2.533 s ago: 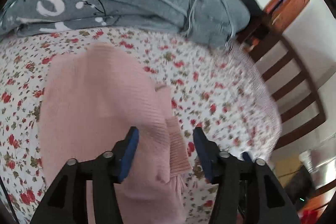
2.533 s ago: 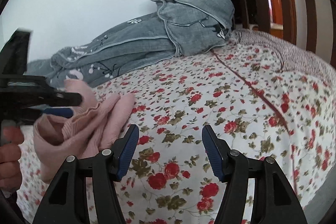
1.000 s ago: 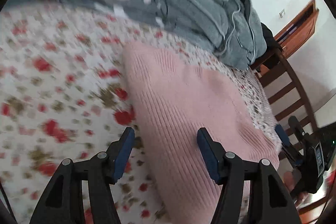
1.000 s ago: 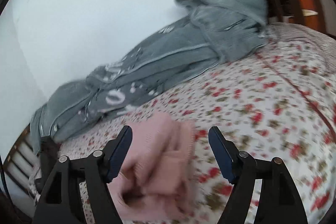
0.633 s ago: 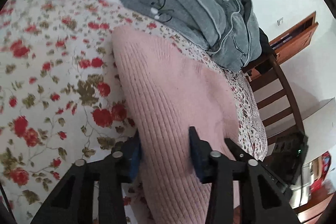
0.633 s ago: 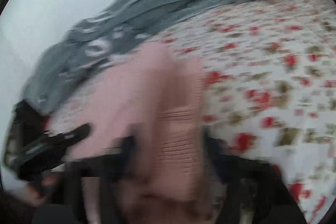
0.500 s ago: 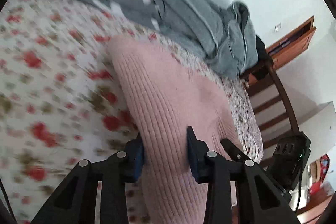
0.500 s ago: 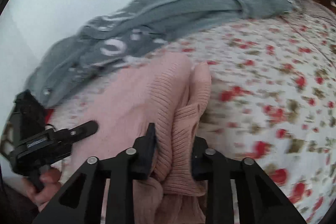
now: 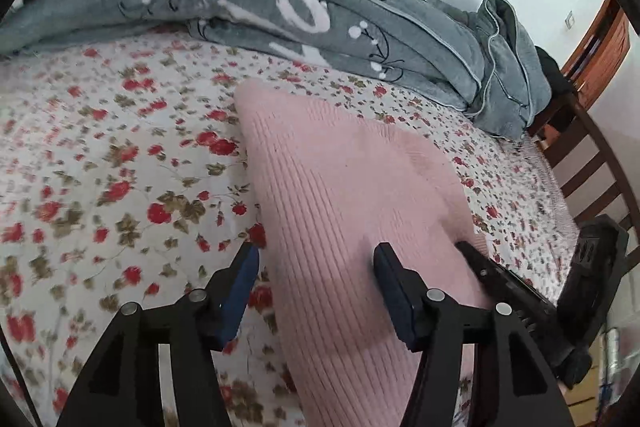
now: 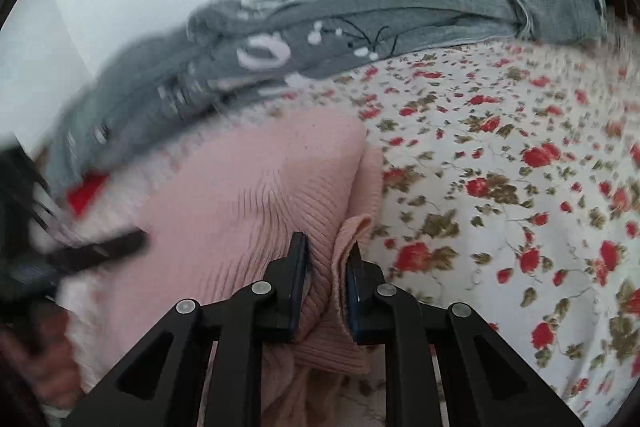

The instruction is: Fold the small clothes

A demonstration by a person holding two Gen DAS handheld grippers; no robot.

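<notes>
Tongs on the left (image 9: 316,281) are opening again after a brief pinch half a second ago, their blue pads now standing apart over the near left edge of the pink ribbed knit garment (image 9: 340,195), no longer pressing it. Right tongs (image 10: 327,281), wide a second ago, are closing on a bunched fold of that garment near its ribbed cuff, and the pads are squeezing the cloth. It is lying on the red-flowered white bedsheet (image 9: 120,167), near the bed's front, with the grey patterned quilt (image 9: 280,3) heaped far behind. Seemingly one side is being released while the other is being taken up for the next fold.
</notes>
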